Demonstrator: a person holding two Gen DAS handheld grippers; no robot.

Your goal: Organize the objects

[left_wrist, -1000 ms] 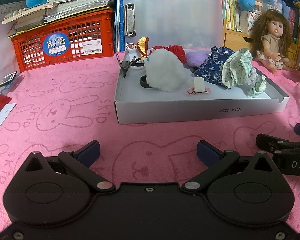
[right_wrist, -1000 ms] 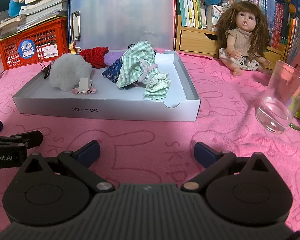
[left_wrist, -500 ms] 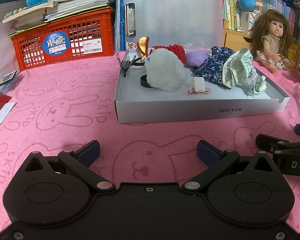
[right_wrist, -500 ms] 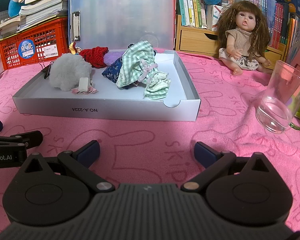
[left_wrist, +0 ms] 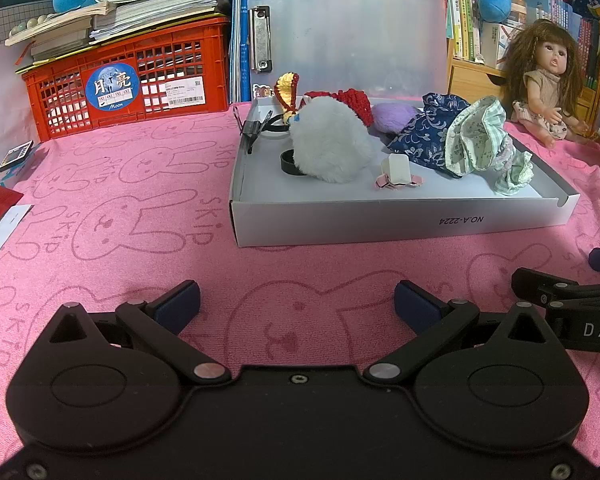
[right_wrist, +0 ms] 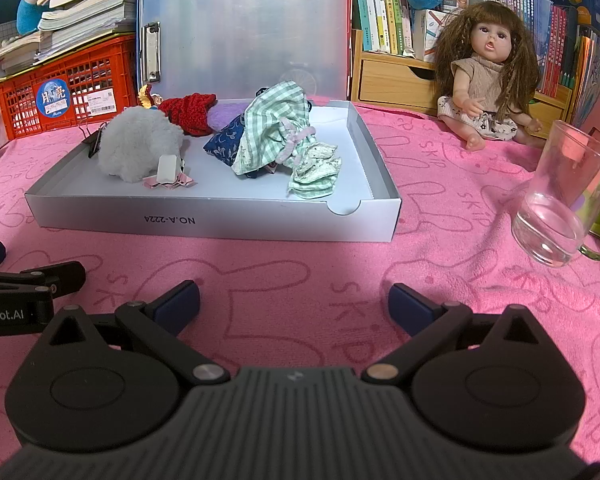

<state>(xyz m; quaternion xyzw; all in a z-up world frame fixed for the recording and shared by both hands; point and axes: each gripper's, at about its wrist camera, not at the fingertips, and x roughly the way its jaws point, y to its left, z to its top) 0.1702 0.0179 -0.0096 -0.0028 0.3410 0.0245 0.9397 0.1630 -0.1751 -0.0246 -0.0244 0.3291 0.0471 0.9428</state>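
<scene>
Cardboard tray (right_wrist: pixel 204 222) holds fluffy toy (right_wrist: pixel 138 148), doll clothes (right_wrist: pixel 274 136); doll (right_wrist: pixel 486 80), glass (right_wrist: pixel 556 200) lie outside, right. Left gripper (left_wrist: pixel 296 308), right gripper (right_wrist: pixel 294 306) spread wide, empty, near. Stage unclear.

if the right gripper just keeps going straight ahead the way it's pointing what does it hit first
Probably the near wall of the white box, after a stretch of bare pink cloth. The right gripper is open and empty; its height above the cloth is unclear.
</scene>
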